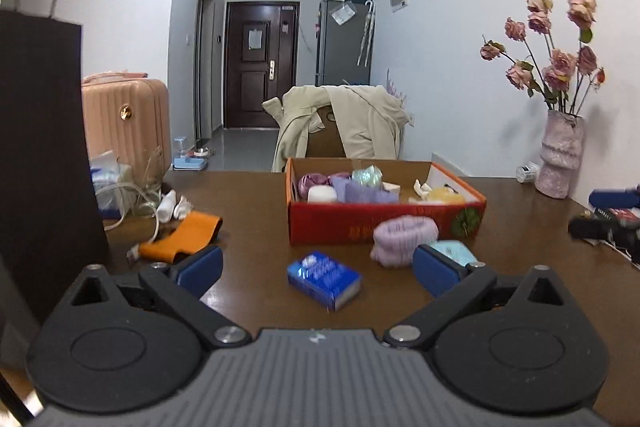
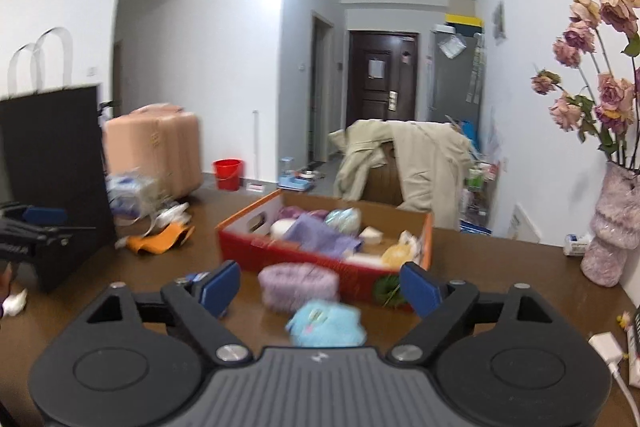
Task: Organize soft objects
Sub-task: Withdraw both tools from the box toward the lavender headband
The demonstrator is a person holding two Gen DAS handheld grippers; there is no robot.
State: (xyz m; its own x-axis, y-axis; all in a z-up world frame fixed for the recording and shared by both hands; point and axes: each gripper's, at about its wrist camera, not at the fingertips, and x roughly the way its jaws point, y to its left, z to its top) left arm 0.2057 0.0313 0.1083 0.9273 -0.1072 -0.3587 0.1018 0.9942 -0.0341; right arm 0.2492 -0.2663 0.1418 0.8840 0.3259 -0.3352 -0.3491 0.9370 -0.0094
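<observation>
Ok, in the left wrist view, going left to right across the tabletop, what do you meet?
Black paper bag → orange pouch → blue tissue pack → lilac knitted item → pink vase of roses.

A red cardboard box (image 1: 384, 223) stands open mid-table, holding purple cloths, a white roll and a yellow piece. A lilac knitted piece (image 1: 402, 237) lies touching its front wall; a light-blue plush (image 2: 326, 323) lies just nearer the table's front edge.

The wooden bench (image 1: 248, 211) is gleaming glossy; the knitted lilac cloth (image 1: 404, 237) is looking fuzzy beside the matt cardboard box (image 1: 332, 225).
</observation>
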